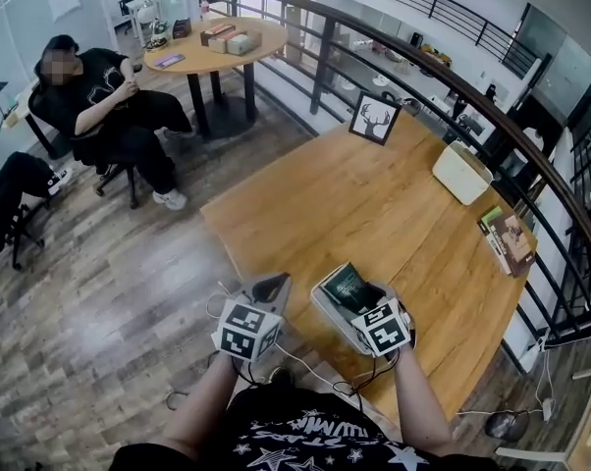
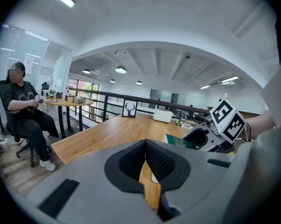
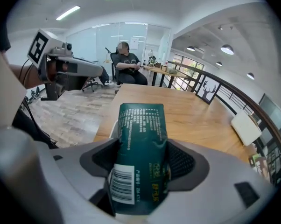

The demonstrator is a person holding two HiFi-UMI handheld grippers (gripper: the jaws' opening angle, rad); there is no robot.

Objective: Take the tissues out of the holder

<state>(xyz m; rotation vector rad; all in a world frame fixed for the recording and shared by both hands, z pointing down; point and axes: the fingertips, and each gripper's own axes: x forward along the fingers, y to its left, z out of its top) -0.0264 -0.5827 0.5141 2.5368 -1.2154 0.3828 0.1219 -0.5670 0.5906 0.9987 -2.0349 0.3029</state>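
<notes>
A dark green tissue pack (image 3: 141,143) with a barcode sits between the jaws of my right gripper (image 3: 143,157), which is shut on it. In the head view this gripper (image 1: 349,292) holds the pack (image 1: 347,286) over the near end of the wooden table (image 1: 374,214). The white tissue holder (image 1: 461,172) stands far off by the table's right edge, also seen small in the right gripper view (image 3: 246,128). My left gripper (image 1: 274,285) hovers just left of the right one, off the table's near corner. Its pads (image 2: 159,160) meet at the tips with nothing between them.
A framed deer picture (image 1: 374,119) stands at the table's far end and a book (image 1: 508,240) lies at its right edge. A dark railing (image 1: 531,155) runs behind the table. A person sits on a chair (image 1: 99,96) by a round table (image 1: 215,47). Cables trail below the grippers.
</notes>
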